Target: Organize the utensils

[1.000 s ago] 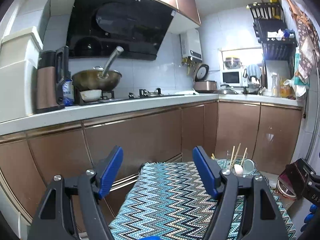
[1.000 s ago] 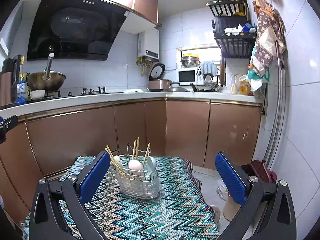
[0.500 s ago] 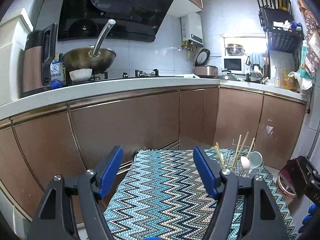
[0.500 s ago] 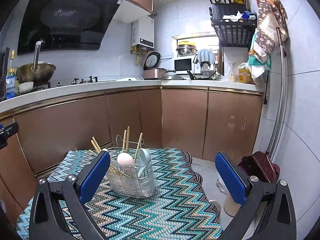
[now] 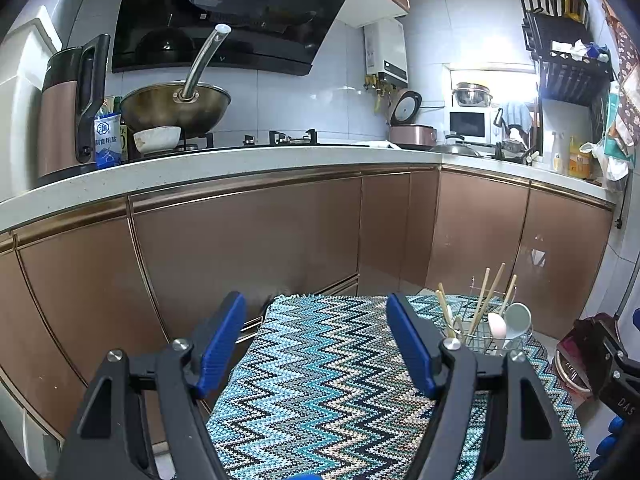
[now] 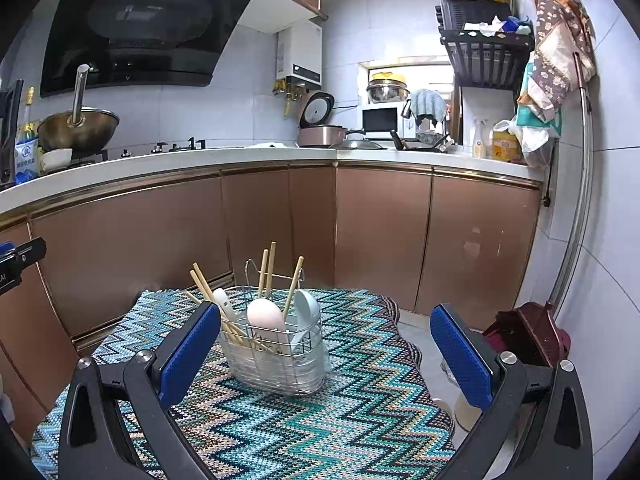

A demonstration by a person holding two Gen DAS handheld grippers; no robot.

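A wire utensil basket [image 6: 276, 360] stands on a zigzag-patterned cloth [image 6: 304, 432]. It holds several wooden chopsticks [image 6: 266, 268], a pink spoon [image 6: 264, 316], a pale blue spoon [image 6: 308, 308] and a white one [image 6: 223, 300]. My right gripper [image 6: 326, 354] is open and empty, just short of the basket, its left finger beside the basket's left wall. My left gripper [image 5: 316, 340] is open and empty over the cloth [image 5: 320, 380]. The basket [image 5: 492, 338] sits to its right at the cloth's far end.
Brown kitchen cabinets [image 5: 248, 240] run behind the cloth under a white counter [image 5: 224, 160]. A wok [image 5: 176, 104], a kettle [image 5: 64, 120] and a bowl [image 5: 156, 138] stand on it. A dark red stool [image 6: 528, 332] stands on the floor at the right.
Both grippers have dropped lower and tilted down a little, so the counter and basket sit higher in view. The right gripper has come closer to the basket. Both stayed open.
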